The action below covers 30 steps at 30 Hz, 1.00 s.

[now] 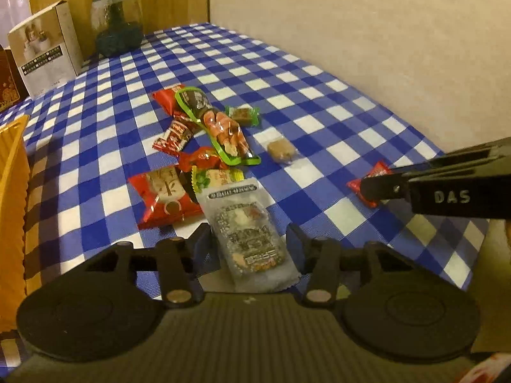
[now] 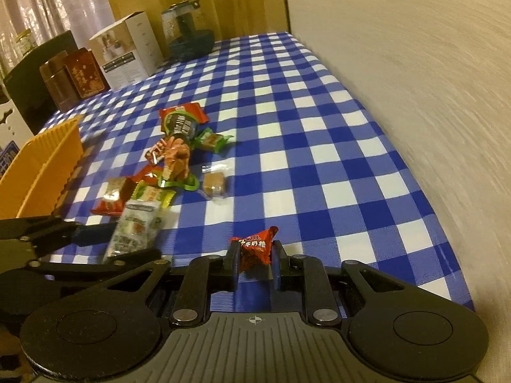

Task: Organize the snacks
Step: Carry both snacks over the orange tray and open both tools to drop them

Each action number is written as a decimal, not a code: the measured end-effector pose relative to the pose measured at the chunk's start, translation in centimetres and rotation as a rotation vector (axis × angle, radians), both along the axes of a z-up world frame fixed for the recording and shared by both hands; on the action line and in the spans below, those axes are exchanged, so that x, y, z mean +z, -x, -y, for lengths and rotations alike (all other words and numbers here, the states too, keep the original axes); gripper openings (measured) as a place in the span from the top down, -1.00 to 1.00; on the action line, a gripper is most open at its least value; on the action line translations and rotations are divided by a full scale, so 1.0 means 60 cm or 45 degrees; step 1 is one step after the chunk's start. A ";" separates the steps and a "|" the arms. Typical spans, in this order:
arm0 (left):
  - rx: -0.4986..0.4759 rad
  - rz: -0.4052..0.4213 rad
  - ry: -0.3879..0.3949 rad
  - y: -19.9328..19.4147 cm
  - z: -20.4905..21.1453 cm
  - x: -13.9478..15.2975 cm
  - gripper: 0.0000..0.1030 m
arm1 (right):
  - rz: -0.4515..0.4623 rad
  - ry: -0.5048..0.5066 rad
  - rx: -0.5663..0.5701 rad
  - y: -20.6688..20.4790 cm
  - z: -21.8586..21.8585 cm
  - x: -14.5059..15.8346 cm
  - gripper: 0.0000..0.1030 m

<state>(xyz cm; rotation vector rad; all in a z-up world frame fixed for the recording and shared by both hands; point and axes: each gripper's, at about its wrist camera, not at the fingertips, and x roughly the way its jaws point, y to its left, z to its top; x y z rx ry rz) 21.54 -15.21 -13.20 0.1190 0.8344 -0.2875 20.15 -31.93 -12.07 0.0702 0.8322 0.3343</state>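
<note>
A clear packet of seeded snack (image 1: 247, 233) lies flat on the blue checked cloth between the fingers of my left gripper (image 1: 250, 242), which stands open around it without pressing. From the right wrist view the same packet (image 2: 135, 226) looks blurred beside the left gripper (image 2: 105, 245). My right gripper (image 2: 255, 255) is shut on a small red candy (image 2: 255, 247) just above the cloth; the candy (image 1: 370, 188) and gripper tip (image 1: 377, 188) also show at the right of the left wrist view. A heap of wrapped snacks (image 1: 204, 140) lies beyond.
A yellow ribbed tray (image 2: 48, 159) stands at the left table edge. Boxes (image 2: 127, 51), a brown tin (image 2: 57, 79) and a glass jar (image 2: 188, 28) line the back. A lone brown sweet (image 1: 281, 150) lies apart. A wall (image 2: 415, 63) runs along the right.
</note>
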 end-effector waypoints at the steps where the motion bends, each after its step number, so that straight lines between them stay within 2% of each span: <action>1: 0.002 0.003 0.003 0.001 -0.001 0.000 0.09 | 0.003 0.004 0.001 0.001 -0.001 0.002 0.61; 5: -0.005 -0.009 0.041 0.006 -0.011 0.004 0.30 | 0.018 0.014 -0.015 0.007 0.001 0.014 0.61; 11: -0.004 -0.025 0.102 0.022 -0.039 0.017 0.32 | 0.040 0.001 -0.013 0.019 -0.005 0.034 0.61; 17: 0.051 0.026 0.161 0.046 -0.090 0.074 0.32 | 0.086 -0.029 0.045 0.036 -0.039 0.077 0.61; 24: 0.167 0.103 0.161 0.081 -0.197 0.147 0.32 | 0.147 -0.104 0.178 0.060 -0.127 0.133 0.61; 30: 0.301 0.108 0.099 0.106 -0.311 0.167 0.32 | 0.165 -0.166 0.341 0.085 -0.248 0.153 0.61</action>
